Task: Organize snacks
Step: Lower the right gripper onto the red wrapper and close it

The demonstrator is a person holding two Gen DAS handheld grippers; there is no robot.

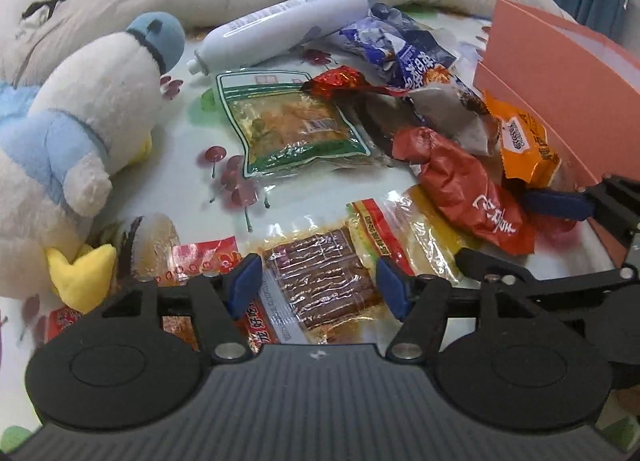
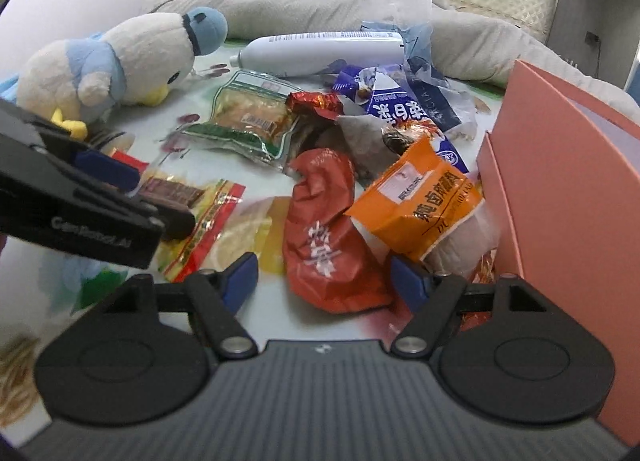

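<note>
From my left wrist camera I see the left gripper [image 1: 318, 281] with its jaws apart, hovering over a clear pack of brown strips [image 1: 320, 277] that lies between the blue pads; I can't tell whether the pads touch it, and nothing looks clamped. Ahead lie a green-edged pouch [image 1: 296, 125], a red pack [image 1: 468, 193] and an orange pack [image 1: 524, 145], all on the flowered sheet [image 1: 192, 121]. A white tube [image 1: 280, 29] lies further back, a plush duck [image 1: 92, 101] sits at left, and a pink box [image 1: 560, 73] stands at right. The right gripper's blue pad [image 1: 556, 205] pokes in by the red pack. From my right wrist camera the right gripper [image 2: 324, 277] stands open as well, its pads either side of the red pack's [image 2: 324, 229] near end without squeezing it. The orange pack [image 2: 420, 197] leans just right of it, beside the pink box [image 2: 560, 165]. A blue pack [image 2: 400, 105] lies behind. The left gripper [image 2: 120, 181] reaches in from the left above the brown strips [image 2: 176, 191].
</note>
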